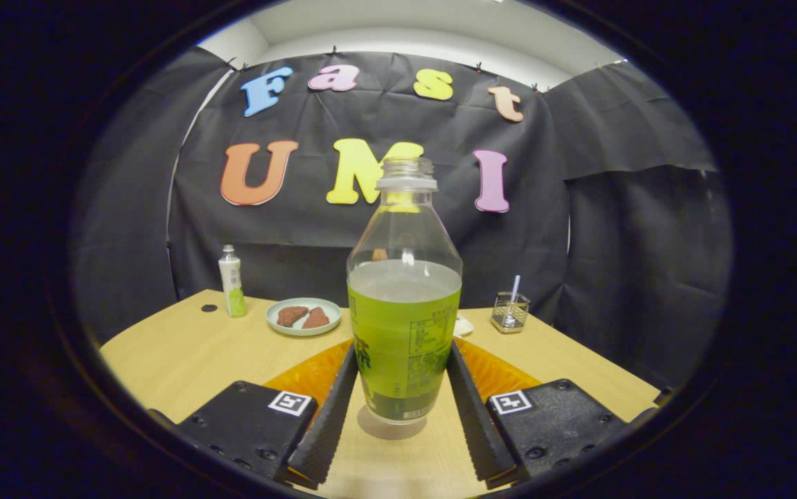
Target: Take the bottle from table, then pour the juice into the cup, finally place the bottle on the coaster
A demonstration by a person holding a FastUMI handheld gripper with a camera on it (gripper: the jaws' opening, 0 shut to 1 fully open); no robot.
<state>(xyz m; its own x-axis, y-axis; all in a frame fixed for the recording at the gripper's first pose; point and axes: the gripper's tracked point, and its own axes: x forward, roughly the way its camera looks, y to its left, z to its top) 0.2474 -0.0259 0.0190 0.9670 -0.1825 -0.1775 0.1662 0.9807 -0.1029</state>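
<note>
I had the gripper (402, 378) clamped on the bottle (404, 305) at centre frame, both fingers pressed flat against its lower sides, one on each flank of the green label. The bottle stood upright, capless, and seemed to hang slightly above the table (184, 353), judging by the shadow beneath its base, so I judged the taking step done or nearly so and the pour next. I could not make out the cup for certain; a small clear container with a straw (510, 310) sat right of centre on the far table and may have been it. The next move would call for carrying the bottle there level, since the mouth was open, then tipping it slowly.

The bottle was clear plastic, round-shouldered with a ribbed neck, roughly half full of greenish juice. The fingers had ridged gripping faces. An orange ribbed disc, probably the coaster (315, 374), lay just behind the fingers. Left of centre sat a pale plate (303, 326) with two brown pieces, and a small bottle (232, 281) beyond it. The table looked like smooth light wood.
</note>
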